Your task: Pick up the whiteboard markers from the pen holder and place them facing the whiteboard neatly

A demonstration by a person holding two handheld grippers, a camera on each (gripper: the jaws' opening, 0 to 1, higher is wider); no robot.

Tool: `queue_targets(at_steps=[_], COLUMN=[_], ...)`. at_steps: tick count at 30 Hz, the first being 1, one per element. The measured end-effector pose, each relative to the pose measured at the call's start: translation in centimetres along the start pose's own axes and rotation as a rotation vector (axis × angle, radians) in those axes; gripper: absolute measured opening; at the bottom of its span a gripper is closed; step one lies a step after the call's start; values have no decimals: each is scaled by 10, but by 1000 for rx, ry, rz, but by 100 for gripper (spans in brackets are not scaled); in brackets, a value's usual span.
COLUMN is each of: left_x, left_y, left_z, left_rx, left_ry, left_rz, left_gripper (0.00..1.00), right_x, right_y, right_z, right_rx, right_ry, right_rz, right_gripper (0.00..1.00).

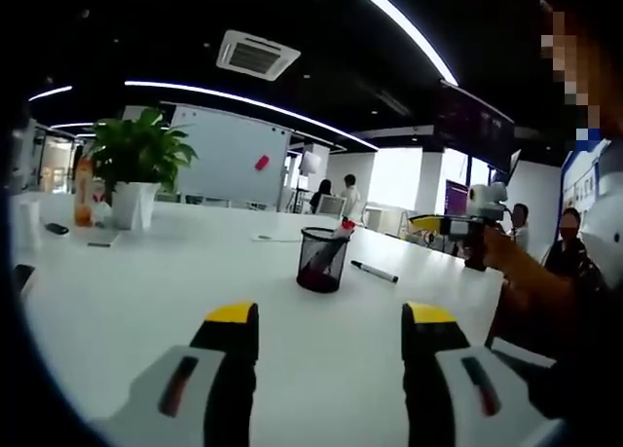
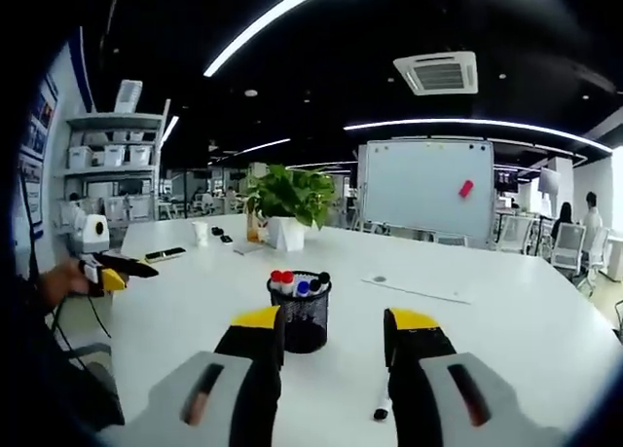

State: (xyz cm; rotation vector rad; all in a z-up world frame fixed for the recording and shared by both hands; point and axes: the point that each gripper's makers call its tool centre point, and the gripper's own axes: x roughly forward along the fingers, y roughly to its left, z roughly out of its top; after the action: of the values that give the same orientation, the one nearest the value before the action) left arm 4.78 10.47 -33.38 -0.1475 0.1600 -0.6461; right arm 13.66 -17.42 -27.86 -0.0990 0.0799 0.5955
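Observation:
A black mesh pen holder [image 1: 320,262] stands on the white table [image 1: 146,301], with a red-capped marker leaning out of it. Just right of it a black-capped marker [image 1: 375,272] lies flat on the table. My left gripper [image 1: 331,320] is open, low over the table and short of the holder. In the right gripper view the pen holder [image 2: 307,320] holds red, blue and black capped markers [image 2: 288,281]. My right gripper [image 2: 336,325] is open just in front of it. The lying marker [image 2: 381,412] sits by its right jaw. The whiteboard [image 2: 428,189] stands beyond the table.
A potted plant [image 1: 136,165] and an orange bottle [image 1: 83,194] stand far left on the table, with a phone [image 1: 56,229] nearby. A hand holds the other gripper [image 1: 458,223] at the right. Several people sit or stand in the background. Shelves [image 2: 112,145] line the left wall.

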Motion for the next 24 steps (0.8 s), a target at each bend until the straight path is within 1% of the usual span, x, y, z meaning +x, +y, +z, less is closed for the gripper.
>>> queue_targets(at_steps=[1,2,3,4,5,7,8,10,11,12,16,18,20,22,24], left_x=[1,2,2,3,3,2,2,2,3,3,9,10,11,9,8], left_y=[0,-1,1,2,0,-7,-10,-12,-10,-10,-10,-11,-7,0,2], left_z=[-2,-6,-9,-10,-9,-2,0,-1,-3,-4,-13,-17,-19,-23,-25], left_rx=[-1,11,41,54,49,31,42,82,127,147,116,79,59,93,107], left_ry=[3,19,33,44,48,30,34,42,56,55,68,62,60,73,79], left_rz=[2,0,11,25,19,-12,-28,-29,-21,-15,-27,-29,-8,31,39], left_gripper=[60,60,60,60,60,62,62,62,62,62,62,63,62,62,62], right_x=[0,0,0,-1,-2,-3,-4,-5,-4,-3,-3,-3,-3,-3,-2], right_y=[-1,-2,-4,-6,-5,-7,-8,-10,-12,-11,-8,-6,-3,1,6], right_z=[1,1,2,2,1,1,0,-2,-4,-5,-3,-3,-3,-2,-1], right_rx=[1,4,14,22,20,8,3,-23,-41,-44,-21,-6,2,-3,-14], right_ry=[-3,-3,-2,0,1,-1,4,7,15,16,-5,-11,-11,-9,-8], right_rz=[1,8,11,10,12,8,2,-9,-22,-23,-14,-11,-8,-3,13], right_gripper=[44,44,44,45,45,46,47,47,47,47,47,46,45,45,44])
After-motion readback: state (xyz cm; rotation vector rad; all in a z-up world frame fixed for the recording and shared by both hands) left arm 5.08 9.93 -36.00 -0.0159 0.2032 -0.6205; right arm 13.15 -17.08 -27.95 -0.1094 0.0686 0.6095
